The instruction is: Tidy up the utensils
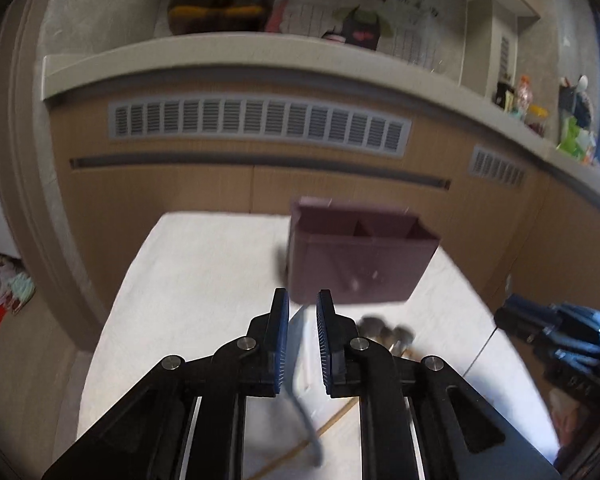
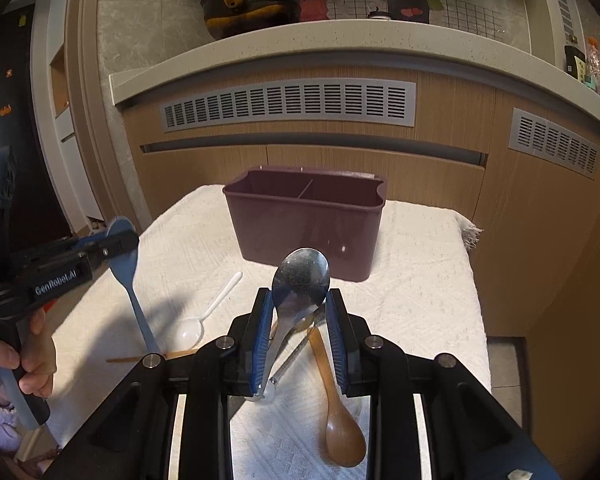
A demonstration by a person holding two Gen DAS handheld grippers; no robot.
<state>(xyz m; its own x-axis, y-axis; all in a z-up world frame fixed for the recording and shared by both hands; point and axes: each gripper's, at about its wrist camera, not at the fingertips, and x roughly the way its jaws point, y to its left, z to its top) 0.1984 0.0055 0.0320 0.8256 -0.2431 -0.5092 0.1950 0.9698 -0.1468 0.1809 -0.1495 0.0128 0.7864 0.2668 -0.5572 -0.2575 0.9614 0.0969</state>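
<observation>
Looking forward from the left wrist, the left gripper (image 1: 302,312) fills the lower half of the view, its two blue-padded fingers close together with a narrow gap. A blue spoon (image 1: 300,364) runs through that gap, blurred, its handle trailing down toward 6 o'clock; the pads appear closed on it near its bowl end. Beyond the fingertips, at 1 o'clock, a purple utensil holder (image 1: 360,256) with a divider stands on a white cloth (image 1: 188,280). Just right of the fingers, at 3 o'clock, blurred utensil ends lie on the cloth, too smeared to name. The right gripper (image 1: 512,320) shows dark at the right edge. A wooden cabinet front with a grey vent crosses the background.

Looking forward from the right wrist, the right gripper (image 2: 299,300) has its fingers partly apart and clamped on a metal spoon (image 2: 298,284), bowl up and standing above the fingertips. The purple utensil holder (image 2: 304,224), at 12 o'clock, sits upright on the white cloth (image 2: 420,288), both compartments empty as far as can be seen. A wooden spoon (image 2: 338,420) lies on the cloth at 5 o'clock below the fingers. A white plastic spoon (image 2: 204,316) lies at 9 o'clock. At the far left, a hand (image 2: 32,364) holds the left gripper (image 2: 120,240), which grips the blue spoon (image 2: 134,280) near its bowl, handle hanging down.
</observation>
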